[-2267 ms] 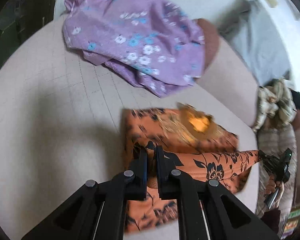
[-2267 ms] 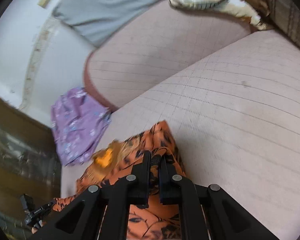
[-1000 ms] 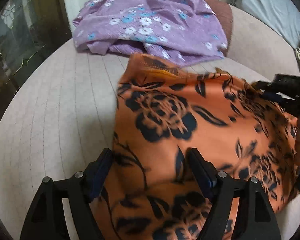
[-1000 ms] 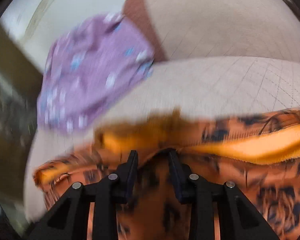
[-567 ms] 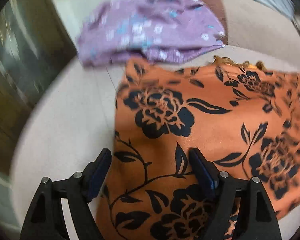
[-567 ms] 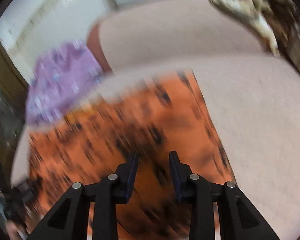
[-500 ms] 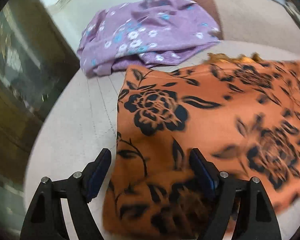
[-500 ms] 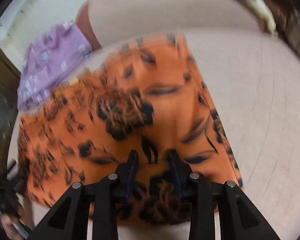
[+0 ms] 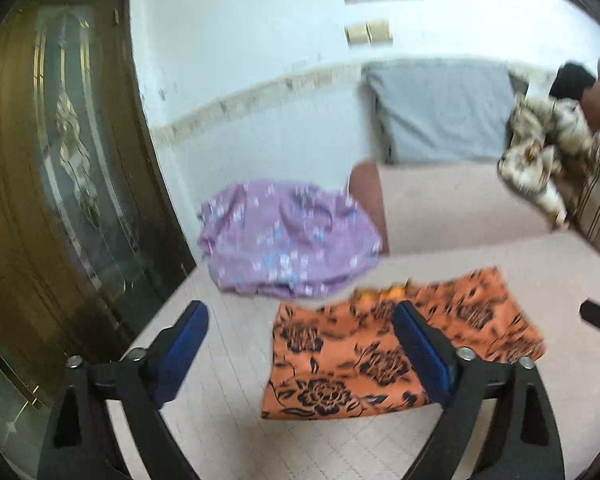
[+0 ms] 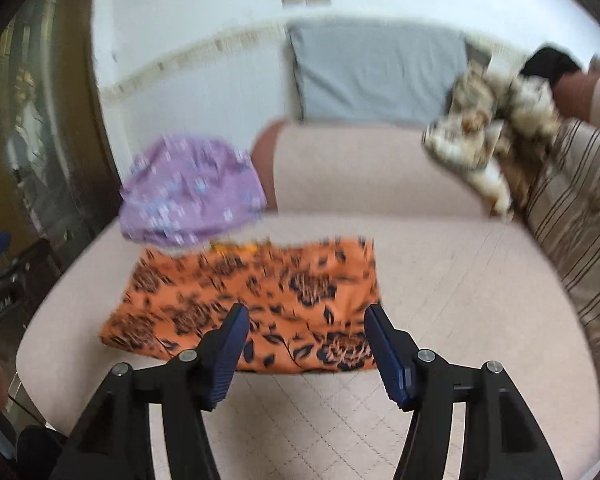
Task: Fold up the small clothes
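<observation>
1. Two grippers are seen. The left gripper [image 9: 300, 314] is held with its jaws spread wide, having just been opening, and nothing is pressed by its blue pads [image 9: 418, 350].
2. The right gripper [image 10: 304, 318] is held with its jaws moderately wide, also just opened, and nothing is gripped.
3. One orange floral cloth [image 10: 256, 300] is laid flat on the pink sofa seat [image 10: 460, 292], folded into a rough rectangle, beyond and below both pairs of jaws and apart from them.
4. One purple floral garment [image 9: 288, 236] is seen crumpled beyond the orange cloth, just beside its far edge.
5. One grey cushion [image 9: 440, 112] is propped against the wall, and one beige patterned bundle [image 10: 488, 128] is seen far to the right.
6. No obstacle is seen between the jaws and the orange cloth.
</observation>
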Available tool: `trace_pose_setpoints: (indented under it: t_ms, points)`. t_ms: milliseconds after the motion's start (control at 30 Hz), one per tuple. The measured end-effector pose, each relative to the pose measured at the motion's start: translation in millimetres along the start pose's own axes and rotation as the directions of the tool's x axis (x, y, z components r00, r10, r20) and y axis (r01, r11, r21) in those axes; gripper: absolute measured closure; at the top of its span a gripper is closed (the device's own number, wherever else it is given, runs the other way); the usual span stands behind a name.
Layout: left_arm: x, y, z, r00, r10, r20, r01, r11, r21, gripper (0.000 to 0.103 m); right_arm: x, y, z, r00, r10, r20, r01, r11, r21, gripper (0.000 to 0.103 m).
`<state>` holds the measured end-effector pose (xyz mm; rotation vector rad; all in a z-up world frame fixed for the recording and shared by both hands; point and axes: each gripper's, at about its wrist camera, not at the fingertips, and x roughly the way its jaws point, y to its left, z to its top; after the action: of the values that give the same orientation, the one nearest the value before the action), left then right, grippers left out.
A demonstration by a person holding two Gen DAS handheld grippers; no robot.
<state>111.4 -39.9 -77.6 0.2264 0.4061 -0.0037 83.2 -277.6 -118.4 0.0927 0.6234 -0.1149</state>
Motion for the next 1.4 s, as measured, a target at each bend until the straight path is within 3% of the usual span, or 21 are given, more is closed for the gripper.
trace_pose_setpoints:
  t_ms: [267, 533, 733, 1133, 1400]
  points:
    - [-63, 7, 40, 0.996, 0.012, 0.094, -0.009, 0.999, -0.042, 0.006, -85, 11, 12, 0.991, 0.002, 0.135, -0.004, 1.0, 0.01, 0.039]
    - [-91, 18, 51, 0.993, 0.003, 0.118, 0.01, 0.994, -0.106, 0.006, -129, 15, 17, 0.977, 0.0, 0.214, 0.002, 1.0, -0.009, 0.039]
    - [-91, 26, 48, 0.993, 0.042, 0.109, -0.028, 0.991, -0.131, 0.006, -143, 16, 18, 0.972, 0.001, 0.236, 0.002, 1.0, -0.013, 0.039]
    - [-108, 34, 47, 0.991, 0.057, 0.124, -0.038, 0.988, -0.148, 0.006, -161, 32, 13, 0.966, 0.02, 0.259, -0.008, 0.999, -0.047, 0.039]
    - [-137, 25, 58, 0.982, 0.055, 0.183, -0.034, 0.993, -0.116, 0.006, -184, 28, 18, 0.956, 0.015, 0.292, 0.002, 0.998, -0.059, 0.039]
